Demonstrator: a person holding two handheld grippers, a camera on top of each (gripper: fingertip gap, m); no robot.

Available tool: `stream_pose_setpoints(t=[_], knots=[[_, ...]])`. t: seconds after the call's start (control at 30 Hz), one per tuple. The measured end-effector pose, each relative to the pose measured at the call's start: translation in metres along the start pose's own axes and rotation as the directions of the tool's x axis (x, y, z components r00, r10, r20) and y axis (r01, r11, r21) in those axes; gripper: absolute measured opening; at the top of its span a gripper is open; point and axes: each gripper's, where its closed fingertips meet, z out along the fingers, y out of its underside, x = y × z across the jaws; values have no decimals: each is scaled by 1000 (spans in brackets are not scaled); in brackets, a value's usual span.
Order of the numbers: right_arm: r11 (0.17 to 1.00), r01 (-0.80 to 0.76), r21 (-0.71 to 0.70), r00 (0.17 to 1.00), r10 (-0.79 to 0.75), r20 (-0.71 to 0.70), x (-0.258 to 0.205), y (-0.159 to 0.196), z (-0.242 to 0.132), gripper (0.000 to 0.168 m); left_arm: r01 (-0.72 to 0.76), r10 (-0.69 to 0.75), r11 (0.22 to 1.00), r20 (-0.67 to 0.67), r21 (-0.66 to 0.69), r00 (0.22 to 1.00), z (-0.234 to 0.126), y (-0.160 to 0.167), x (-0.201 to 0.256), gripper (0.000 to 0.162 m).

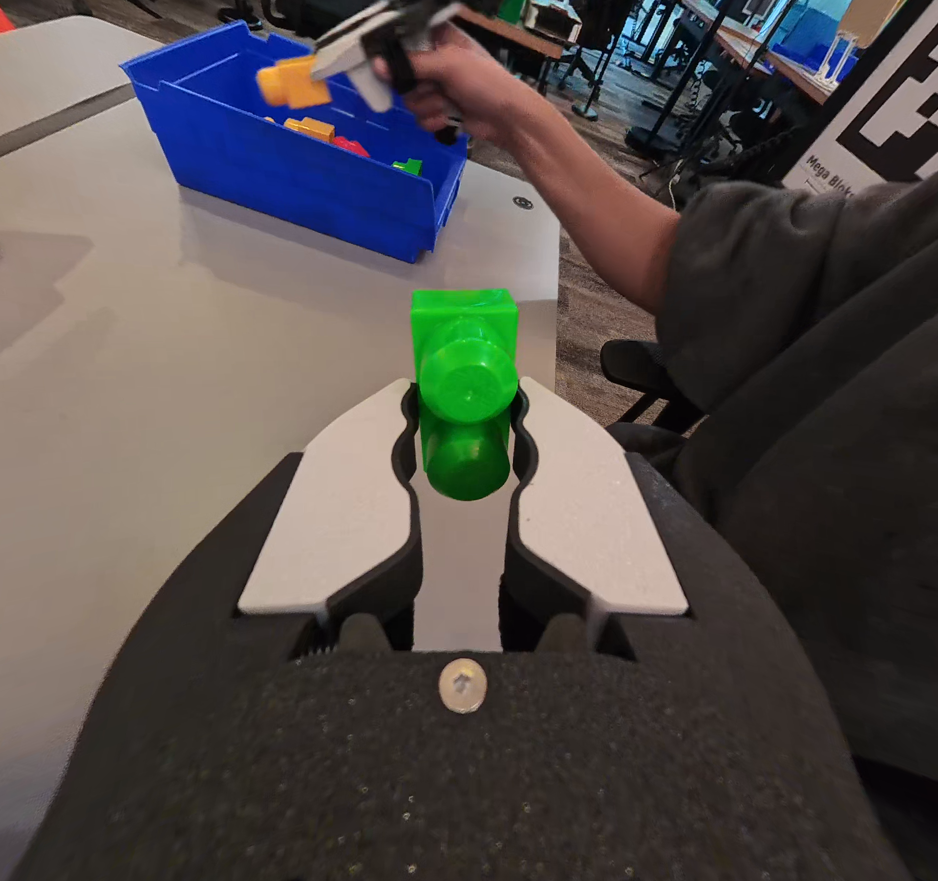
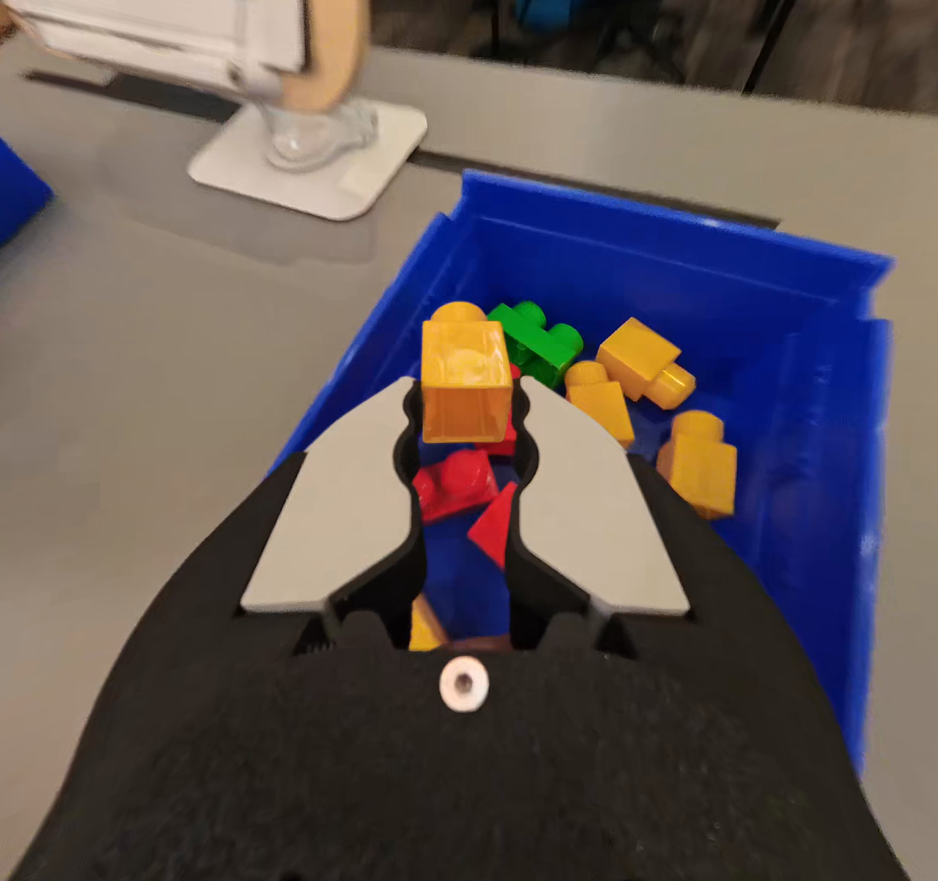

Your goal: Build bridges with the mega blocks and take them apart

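Left wrist view: the left gripper (image 1: 464, 399) is closed on a green block (image 1: 464, 349) with 2 studs pointing back toward the camera, held above the grey table (image 1: 152, 349) near its edge. Beyond it stands the blue bin (image 1: 304, 186), and above the bin the right gripper (image 1: 345, 70), held by a person's hand (image 1: 446, 90), carries an orange block (image 1: 292, 82); this part of the picture is motion-blurred.

Right wrist view: the right gripper (image 2: 464, 399) grips the single-stud orange block (image 2: 464, 384) between its fingertips, over the near end of the blue bin (image 2: 761, 298). Loose in the bin lie 3 more orange blocks (image 2: 642, 359), a green block (image 2: 538, 344) and red blocks (image 2: 457, 486). A white stand (image 2: 309, 166) holding a board sits farther back on the table (image 2: 152, 349).

Progress, as judged: no bridge, pier or span is visible on the table in either view. Each gripper holds 1 block, so only the fetching of parts is under way. Joining the blocks, completing a bridge and taking it apart all appear to remain.
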Motion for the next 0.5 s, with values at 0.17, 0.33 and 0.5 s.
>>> stream_pose_setpoints(t=[0.17,0.33,0.5], knots=[[987,-102,-120,994,104,11,24,-6,83,34,34,-34,999,6,-12,999,6,6,-12,34],[973,-73,-221,997,80,22,23,-9,113,34,84,-84,996,2,20,996,1,8,-21,34],[940,-21,-340,1000,23,3,20,0,115,55,103,-103,994,4,32,995,-4,12,-22,34]])
